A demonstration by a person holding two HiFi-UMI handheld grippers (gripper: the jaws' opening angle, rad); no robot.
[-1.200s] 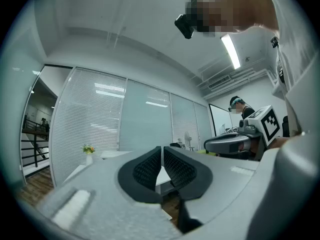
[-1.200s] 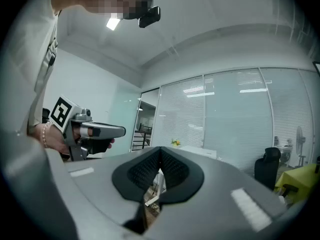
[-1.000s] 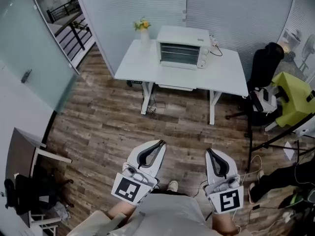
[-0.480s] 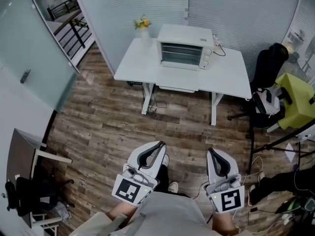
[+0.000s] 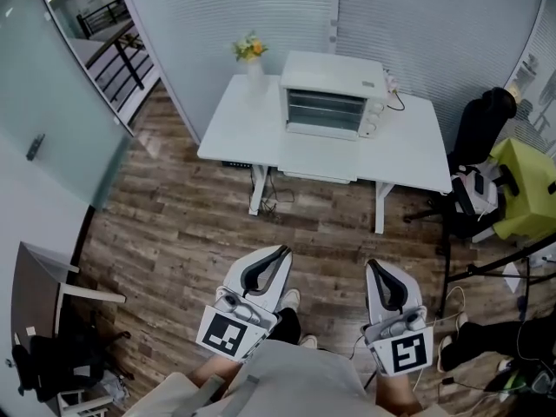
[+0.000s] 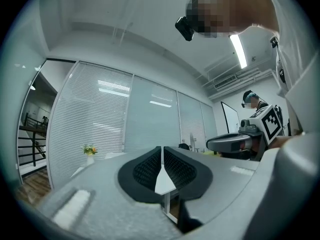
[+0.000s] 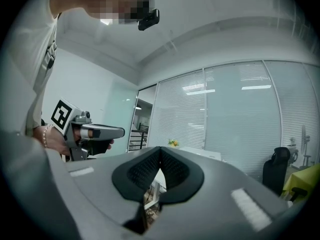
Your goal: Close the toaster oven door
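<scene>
A white toaster oven (image 5: 334,96) stands at the back of a white table (image 5: 243,129), far ahead of me across the wooden floor. Its front faces me and wire racks show in it; how the door stands I cannot make out from here. My left gripper (image 5: 282,252) and right gripper (image 5: 372,266) are held side by side close to the person's body, well short of the table. Both are shut with nothing between the pads, as the left gripper view (image 6: 161,149) and the right gripper view (image 7: 160,149) show.
A vase of flowers (image 5: 252,55) stands on the table's back left corner. A black office chair (image 5: 482,124) and a yellow-green object (image 5: 526,189) are to the table's right, with a stand and cables (image 5: 473,272) near my right side. A glass partition (image 5: 52,102) runs along the left.
The table and oven have slid lower and slightly right in the head view and look a little nearer. Both grippers keep the same stand and stay shut.
</scene>
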